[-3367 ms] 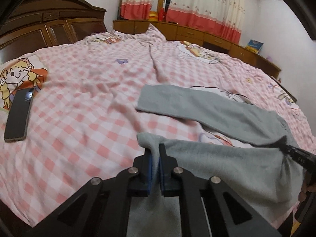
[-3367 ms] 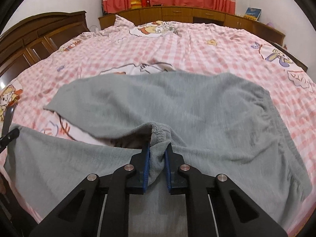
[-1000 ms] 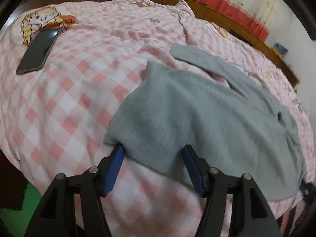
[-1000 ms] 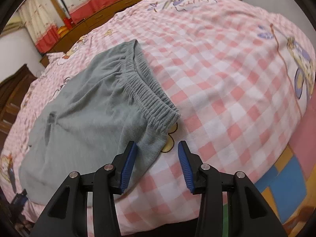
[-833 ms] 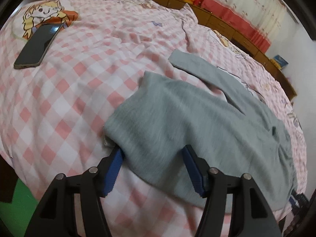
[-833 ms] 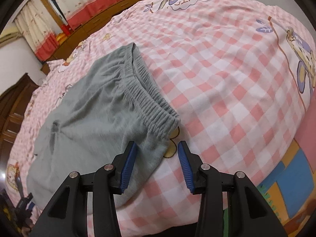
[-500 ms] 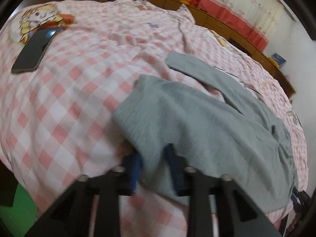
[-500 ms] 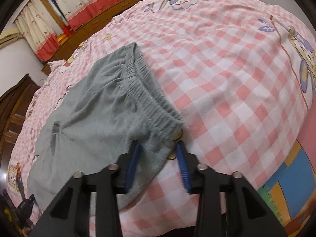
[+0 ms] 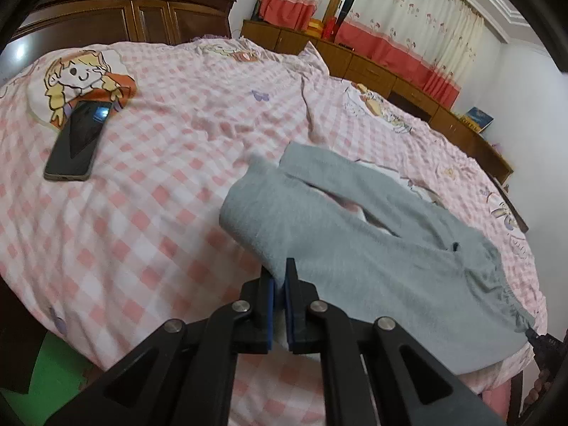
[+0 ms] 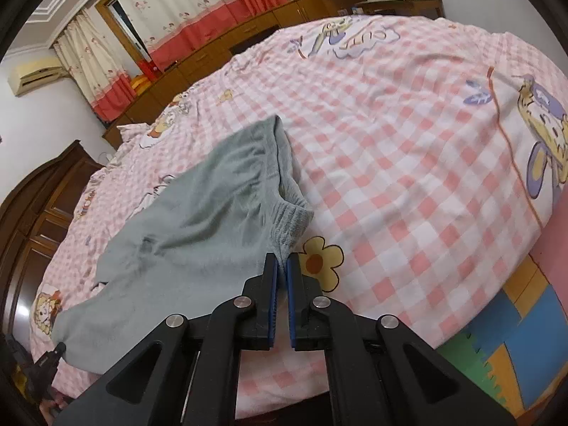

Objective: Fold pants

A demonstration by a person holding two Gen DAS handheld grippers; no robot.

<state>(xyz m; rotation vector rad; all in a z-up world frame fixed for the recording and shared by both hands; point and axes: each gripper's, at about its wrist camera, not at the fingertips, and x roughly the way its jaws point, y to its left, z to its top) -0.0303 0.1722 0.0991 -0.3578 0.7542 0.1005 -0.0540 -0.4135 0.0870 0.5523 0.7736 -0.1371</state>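
Grey pants (image 9: 358,245) lie across the near edge of a pink checked bed (image 9: 159,163). My left gripper (image 9: 280,273) is shut on the near leg's cuff end and lifts it a little. The other leg (image 9: 333,174) lies farther back, apart from it. In the right wrist view my right gripper (image 10: 282,266) is shut on the near corner of the elastic waistband (image 10: 289,220), with the pants (image 10: 198,227) stretching away to the left. Each gripper's tip shows at the far edge of the other's view.
A black phone (image 9: 78,142) lies on the bed at the left, over a cartoon print. A dark wooden headboard (image 9: 135,21) and low cabinets (image 9: 383,71) with curtains stand behind. Coloured foam floor mats (image 10: 511,355) show past the bed edge.
Both grippers were open around the pants' edges a second ago; both have closed on the fabric and raised it slightly. The left one grips the cuff, the right one the waistband corner.
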